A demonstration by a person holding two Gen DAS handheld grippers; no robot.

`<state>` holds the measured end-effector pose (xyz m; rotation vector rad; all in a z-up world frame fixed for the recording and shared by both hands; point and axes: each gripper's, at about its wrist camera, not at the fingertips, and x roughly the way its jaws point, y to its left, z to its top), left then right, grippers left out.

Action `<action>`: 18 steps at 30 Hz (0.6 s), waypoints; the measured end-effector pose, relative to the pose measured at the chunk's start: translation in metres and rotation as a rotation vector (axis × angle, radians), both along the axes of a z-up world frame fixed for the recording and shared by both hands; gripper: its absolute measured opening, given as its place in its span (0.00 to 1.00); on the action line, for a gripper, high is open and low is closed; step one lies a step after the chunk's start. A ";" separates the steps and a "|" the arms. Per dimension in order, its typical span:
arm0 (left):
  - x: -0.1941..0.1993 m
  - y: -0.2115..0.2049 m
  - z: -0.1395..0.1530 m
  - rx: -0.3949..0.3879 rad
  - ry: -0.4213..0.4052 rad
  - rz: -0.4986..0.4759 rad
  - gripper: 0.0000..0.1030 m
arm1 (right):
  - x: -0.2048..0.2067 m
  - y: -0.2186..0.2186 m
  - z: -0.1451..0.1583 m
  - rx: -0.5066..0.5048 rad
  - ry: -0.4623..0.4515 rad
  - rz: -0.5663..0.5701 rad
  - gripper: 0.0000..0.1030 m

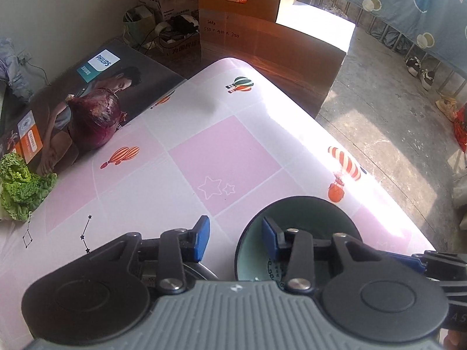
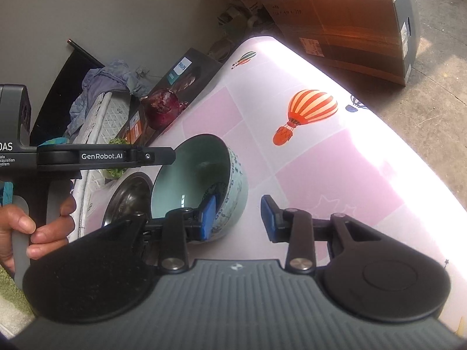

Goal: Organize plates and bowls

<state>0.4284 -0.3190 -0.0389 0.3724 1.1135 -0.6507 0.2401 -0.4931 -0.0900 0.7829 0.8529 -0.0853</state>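
A celadon bowl (image 1: 306, 215) with a flowered outer wall (image 2: 236, 192) sits on the pink tablecloth (image 1: 221, 151), and it looks tipped toward a metal plate (image 2: 128, 198) beside it. My left gripper (image 1: 235, 237) straddles the bowl's left rim with one pad inside and one outside. There is space on both sides, so it is open. My right gripper (image 2: 238, 218) stands at the near rim, its left pad against the wall and its right pad clear of it, also open. The left gripper (image 2: 173, 156) shows side-on, held by a hand (image 2: 35, 227).
A red onion (image 1: 96, 119) and green lettuce (image 1: 20, 186) lie along the table's left side by a printed box (image 1: 58, 102). Cardboard boxes (image 1: 239, 14) stand on the floor past the far corner. The table's right edge (image 1: 344, 145) is in bright sunlight.
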 end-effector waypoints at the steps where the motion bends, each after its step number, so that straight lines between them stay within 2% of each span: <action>1: 0.001 -0.002 -0.003 0.005 0.009 0.002 0.31 | 0.001 0.000 -0.001 0.005 0.000 0.002 0.31; 3: 0.001 -0.005 -0.006 0.014 0.019 0.001 0.26 | 0.004 0.000 -0.003 0.017 0.001 0.007 0.30; 6: 0.000 -0.009 -0.009 0.017 0.043 0.012 0.17 | 0.004 0.000 -0.003 0.027 -0.014 0.019 0.21; 9: -0.001 -0.009 -0.008 0.014 0.050 0.029 0.17 | 0.006 0.003 -0.001 0.016 -0.025 0.035 0.15; 11: -0.001 -0.007 -0.008 0.002 0.084 0.039 0.17 | 0.006 0.003 0.002 -0.006 -0.026 0.041 0.13; 14: -0.003 -0.005 -0.008 -0.011 0.120 0.033 0.17 | 0.003 -0.001 0.003 -0.021 -0.020 0.029 0.12; 18: -0.003 -0.011 -0.013 0.027 0.121 0.033 0.17 | 0.002 -0.004 -0.002 0.033 0.002 0.029 0.15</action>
